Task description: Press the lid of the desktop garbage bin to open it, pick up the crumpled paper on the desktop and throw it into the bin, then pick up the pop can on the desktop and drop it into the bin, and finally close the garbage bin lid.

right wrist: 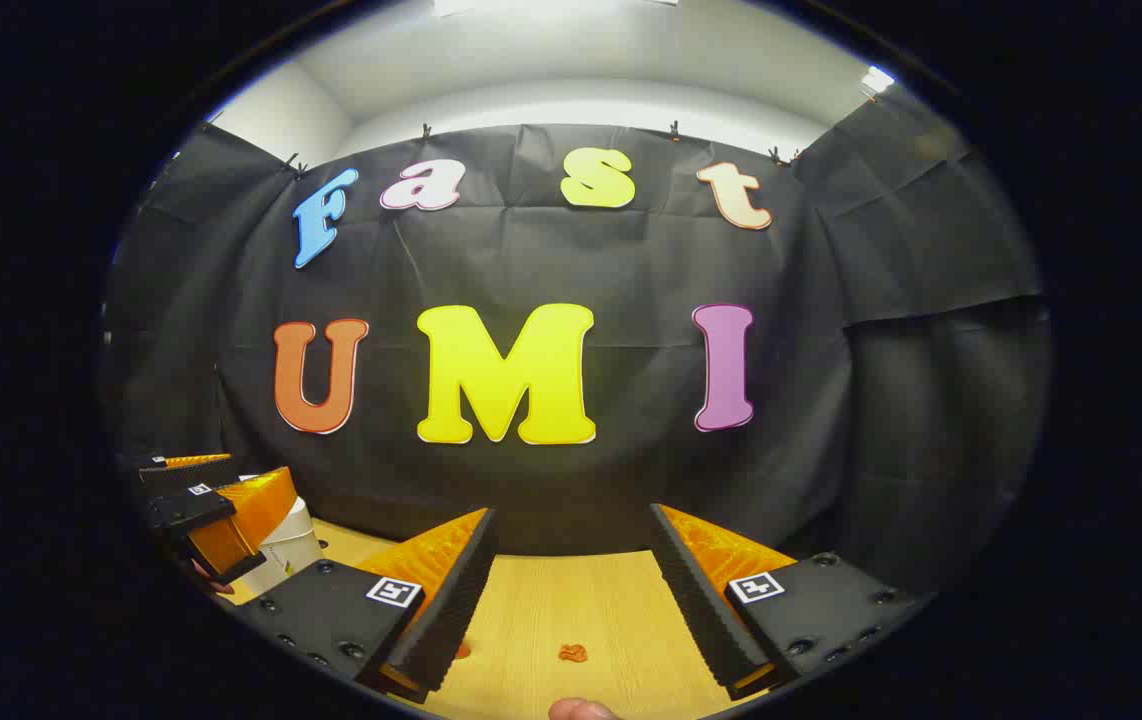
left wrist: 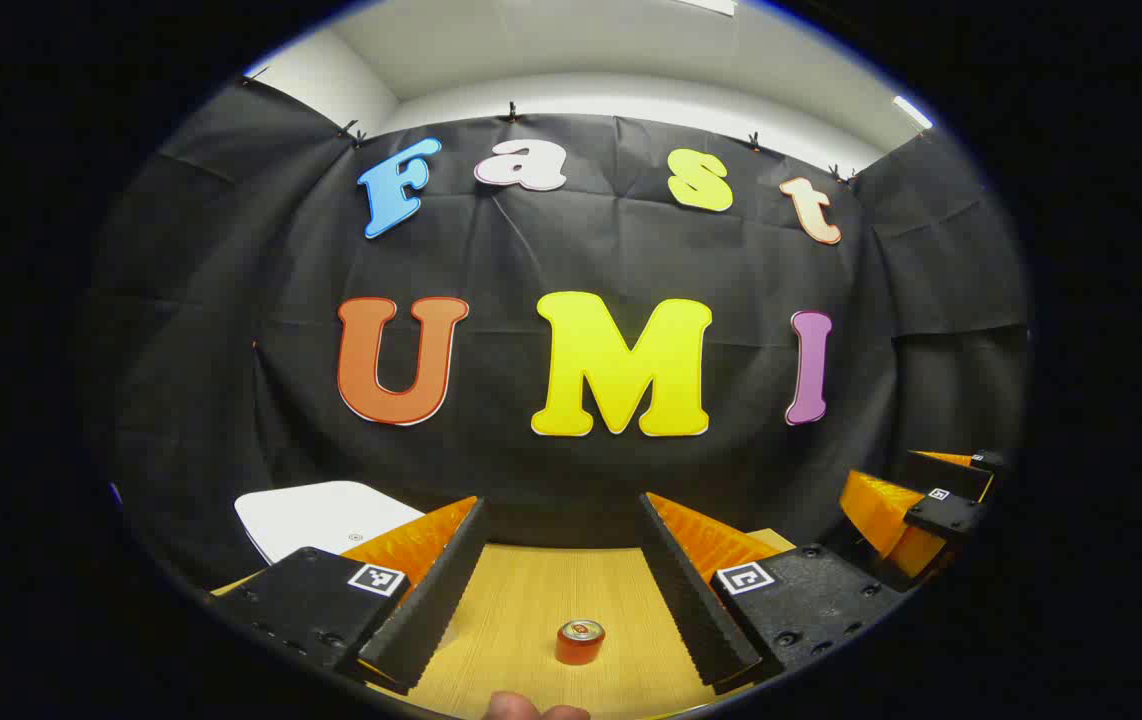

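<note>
Tabletop (left wrist: 531,600): light wood-grain surface running back to the black cloth wall, seen between the fingers in both the left gripper view and the right gripper view.

Left gripper (left wrist: 563,590): raised above the tabletop, level, pointing at the far wall; fingers spread wide, nothing between them. In the right gripper view it appears at the left edge (right wrist: 196,515), just in front of the bin.

Right gripper (right wrist: 571,595): also raised and pointing at the far wall; fingers spread wide, holding nothing. In the left gripper view it appears at the right edge (left wrist: 916,510), off to the right of the left gripper.

Pop can (left wrist: 580,641): upright on the tabletop, orange-red body with a silver top; it sits low in the left gripper view, in the gap between the left gripper's fingers but below them and untouched.

Garbage bin (left wrist: 326,515): white, on the far left of the tabletop; its flat lid looks down and closed in the left gripper view. In the right gripper view a part of its white body (right wrist: 291,545) shows behind the left gripper.

Crumpled paper: cannot tell where it is.

Orange scraps (right wrist: 572,653): one small orange-red bit on the tabletop between the right gripper's fingers, another just beside the left finger's tip; too small to tell what they are.

Fingertip (right wrist: 581,710): a bit of the person's hand at the bottom edge of each view.
</note>
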### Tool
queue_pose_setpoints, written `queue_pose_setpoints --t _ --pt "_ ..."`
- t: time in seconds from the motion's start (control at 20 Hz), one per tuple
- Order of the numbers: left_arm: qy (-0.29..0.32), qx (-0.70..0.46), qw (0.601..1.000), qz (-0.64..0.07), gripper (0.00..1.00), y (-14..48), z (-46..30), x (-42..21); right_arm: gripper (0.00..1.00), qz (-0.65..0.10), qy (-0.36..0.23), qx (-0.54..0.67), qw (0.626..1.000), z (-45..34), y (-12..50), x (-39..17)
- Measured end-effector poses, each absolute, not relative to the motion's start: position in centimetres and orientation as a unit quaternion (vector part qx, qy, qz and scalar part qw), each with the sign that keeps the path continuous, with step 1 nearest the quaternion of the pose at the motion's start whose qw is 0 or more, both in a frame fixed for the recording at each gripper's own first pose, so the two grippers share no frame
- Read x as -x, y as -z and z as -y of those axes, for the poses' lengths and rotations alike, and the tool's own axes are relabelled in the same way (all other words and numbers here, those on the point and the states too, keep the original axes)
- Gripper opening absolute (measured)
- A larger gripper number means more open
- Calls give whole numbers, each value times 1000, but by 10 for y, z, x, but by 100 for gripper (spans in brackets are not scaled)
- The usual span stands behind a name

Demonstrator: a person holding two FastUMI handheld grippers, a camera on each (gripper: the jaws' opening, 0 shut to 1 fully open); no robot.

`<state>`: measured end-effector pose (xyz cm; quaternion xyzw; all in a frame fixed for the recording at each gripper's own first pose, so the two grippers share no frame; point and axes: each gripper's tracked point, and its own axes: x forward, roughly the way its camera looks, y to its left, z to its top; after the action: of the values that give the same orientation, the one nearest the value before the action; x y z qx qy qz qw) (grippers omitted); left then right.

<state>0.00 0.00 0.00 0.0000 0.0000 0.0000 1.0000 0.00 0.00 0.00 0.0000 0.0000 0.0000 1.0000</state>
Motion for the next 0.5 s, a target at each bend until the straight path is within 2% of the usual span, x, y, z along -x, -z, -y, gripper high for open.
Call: queue_pose_setpoints --t 0.05,0.5 --pt "-1 -3 1000 2 97 -1 0 -1 95 1 -4 -4 1000 -2 0 0" --pt "-6 -7 1000 5 97 -1 2 -5 95 8 7 -18 1000 9 -2 -10"
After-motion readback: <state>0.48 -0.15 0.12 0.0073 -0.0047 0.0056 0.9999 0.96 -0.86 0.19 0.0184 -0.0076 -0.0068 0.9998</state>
